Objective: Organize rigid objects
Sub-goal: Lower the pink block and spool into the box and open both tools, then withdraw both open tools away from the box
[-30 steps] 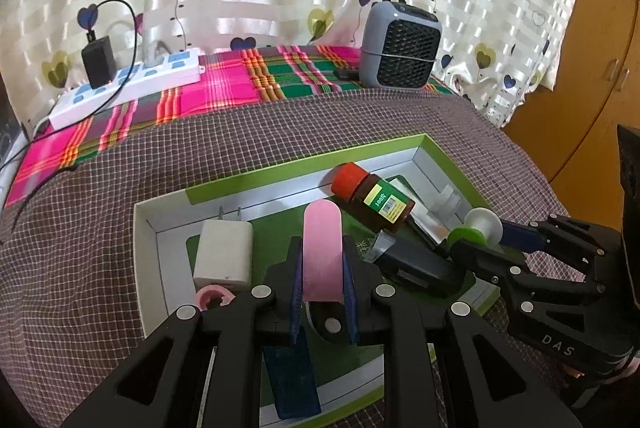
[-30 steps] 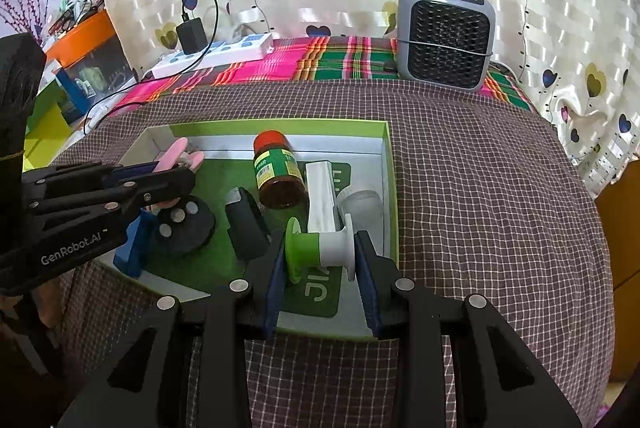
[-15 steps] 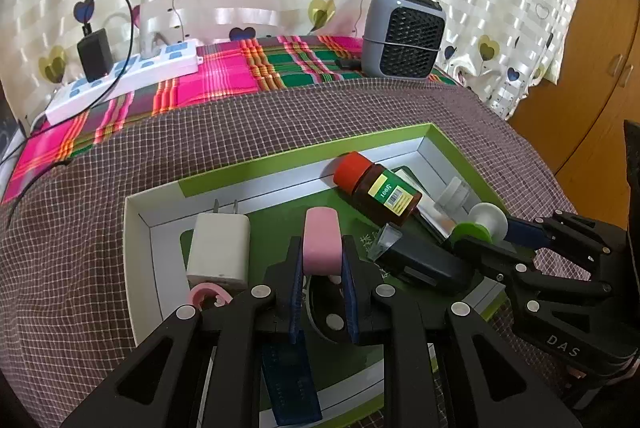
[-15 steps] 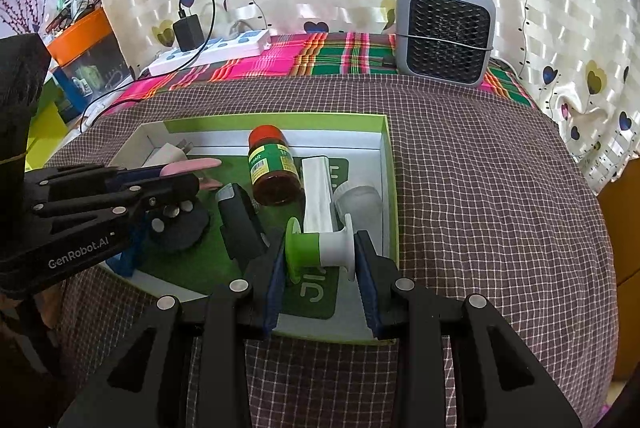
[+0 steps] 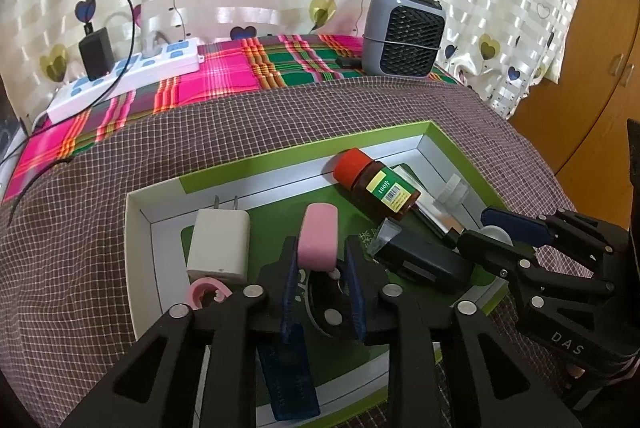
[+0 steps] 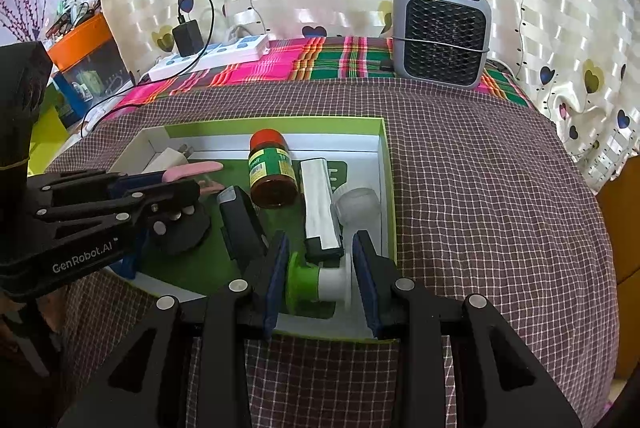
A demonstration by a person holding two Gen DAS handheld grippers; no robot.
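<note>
Both grippers hovered over the green tray (image 5: 304, 151): left gripper (image 5: 322, 268) was opening around the light, stiff pink eraser (image 5: 319, 242) at 12 o'clock, right gripper (image 6: 320, 278) pinched the slippery spool (image 6: 318, 282) by its flanges.

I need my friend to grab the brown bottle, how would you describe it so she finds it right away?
Look in the green-rimmed box on the checked cloth, near its far wall. The brown bottle lies on its side between a black case and a white bar. Only it has a red cap and a green-and-yellow label.
</note>
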